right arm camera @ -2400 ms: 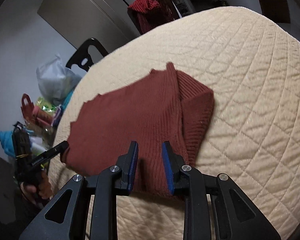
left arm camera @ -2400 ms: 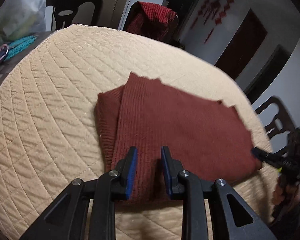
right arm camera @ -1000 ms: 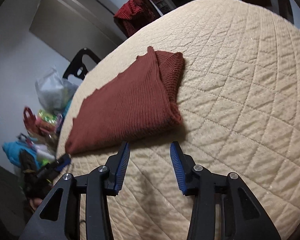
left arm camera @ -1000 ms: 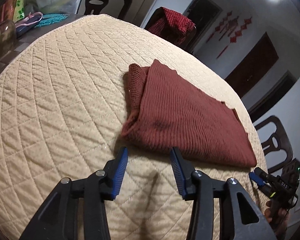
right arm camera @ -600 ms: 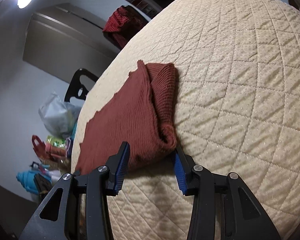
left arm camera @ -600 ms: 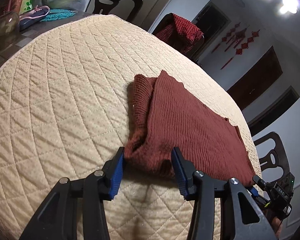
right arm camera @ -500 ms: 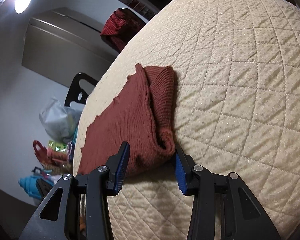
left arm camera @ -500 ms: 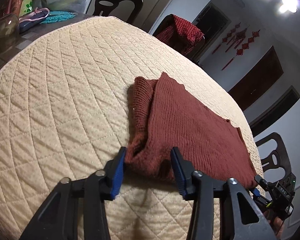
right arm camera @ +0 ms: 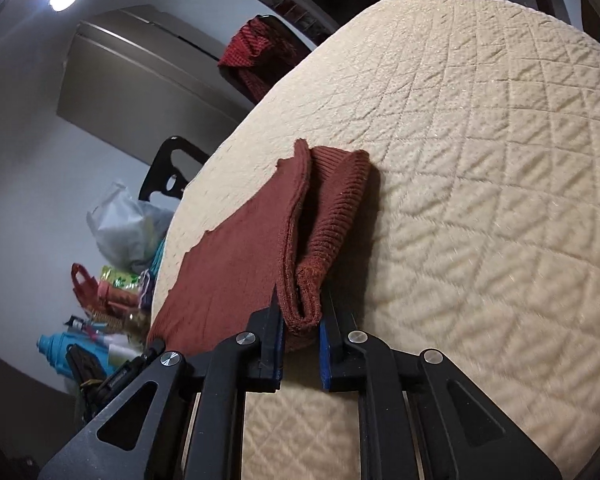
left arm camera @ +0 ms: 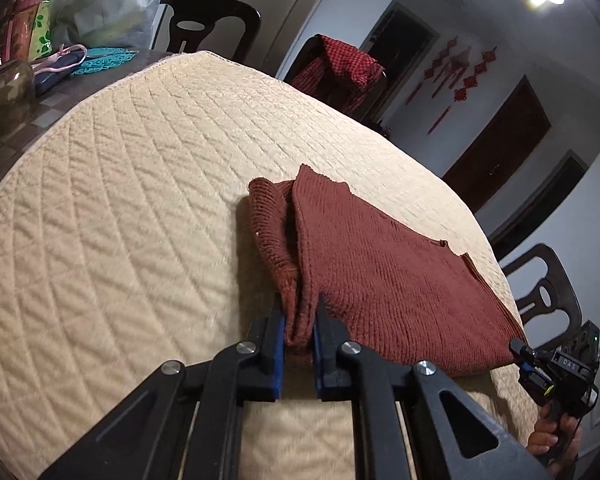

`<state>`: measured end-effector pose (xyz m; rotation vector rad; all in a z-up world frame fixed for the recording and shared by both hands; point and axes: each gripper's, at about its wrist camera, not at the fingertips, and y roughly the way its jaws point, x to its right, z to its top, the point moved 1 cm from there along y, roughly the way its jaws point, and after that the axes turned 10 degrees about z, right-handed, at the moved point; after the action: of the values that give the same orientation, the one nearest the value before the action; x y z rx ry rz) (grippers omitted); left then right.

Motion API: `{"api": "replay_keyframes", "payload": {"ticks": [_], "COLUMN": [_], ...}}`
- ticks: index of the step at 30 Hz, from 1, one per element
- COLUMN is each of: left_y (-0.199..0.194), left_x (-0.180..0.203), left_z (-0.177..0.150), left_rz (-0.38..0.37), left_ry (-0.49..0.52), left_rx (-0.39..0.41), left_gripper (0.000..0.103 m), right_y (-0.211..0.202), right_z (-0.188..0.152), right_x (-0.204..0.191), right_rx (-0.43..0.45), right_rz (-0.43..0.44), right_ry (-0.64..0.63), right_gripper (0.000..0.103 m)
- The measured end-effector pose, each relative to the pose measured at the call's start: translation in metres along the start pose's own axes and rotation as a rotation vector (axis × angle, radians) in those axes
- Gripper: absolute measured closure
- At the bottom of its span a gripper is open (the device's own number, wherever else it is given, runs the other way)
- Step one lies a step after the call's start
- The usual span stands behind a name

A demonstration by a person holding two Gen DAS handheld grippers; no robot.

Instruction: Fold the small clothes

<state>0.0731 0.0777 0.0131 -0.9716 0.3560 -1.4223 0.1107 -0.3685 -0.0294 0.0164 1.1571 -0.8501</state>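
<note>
Left gripper (left arm camera: 299, 330) and right gripper (right arm camera: 301, 330) just closed, fingers pinched tight on near left and near right corners of rust knit garment (left arm camera: 380, 280), folded flat on quilted worktop (left arm camera: 120, 200), ready for next fold.

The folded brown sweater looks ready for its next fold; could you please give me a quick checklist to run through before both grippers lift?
1. Left gripper pinches the near corner of the brown sweater, jaws just closed: ok.
2. Right gripper pinches the opposite near corner, jaws just closed: ok.
3. Every layer caught in each pinch: cannot tell.
4. Ribbed sleeve tucked flat under the body: not ok, it bulges out sideways.
5. Bare quilted cover beyond the far edge for landing the fold: ok.
</note>
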Motion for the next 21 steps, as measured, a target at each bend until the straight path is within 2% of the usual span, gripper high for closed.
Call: {"api": "replay_keyframes", "payload": {"ticks": [9, 12, 15, 18, 21], "left_y": [-0.039, -0.034, -0.02, -0.028, -0.043], "left_x": [-0.011, -0.013, -0.016, -0.013, -0.013], "left_z": [-0.044, -0.05, -0.056, -0.053, -0.045], "left_rz": [-0.022, -0.014, -0.001, 0.015, 0.035], "left_ry": [0.006, 0.024, 0.024, 0.052, 0.078], "left_rx": [-0.044, -0.049, -0.093, -0.064, -0.01], "left_gripper": [0.09, 0.09, 0.089, 0.086, 0.085], "right_y": [-0.044, -0.049, -0.04, -0.042, -0.061], "right_z": [-0.037, -0.047, -0.051, -0.053, -0.051], "right_x": [0.003, 0.006, 0.018, 0.017, 0.002], "right_rx": [-0.051, -0.069, -0.099, -0.088, -0.035], "right_rz": [-0.01, -0.028, -0.07, -0.095, -0.138], "right_ry": [0.005, -0.004, 0.006, -0.009, -0.1], "right_gripper": [0.09, 0.09, 0.088, 0.082, 0.079]}}
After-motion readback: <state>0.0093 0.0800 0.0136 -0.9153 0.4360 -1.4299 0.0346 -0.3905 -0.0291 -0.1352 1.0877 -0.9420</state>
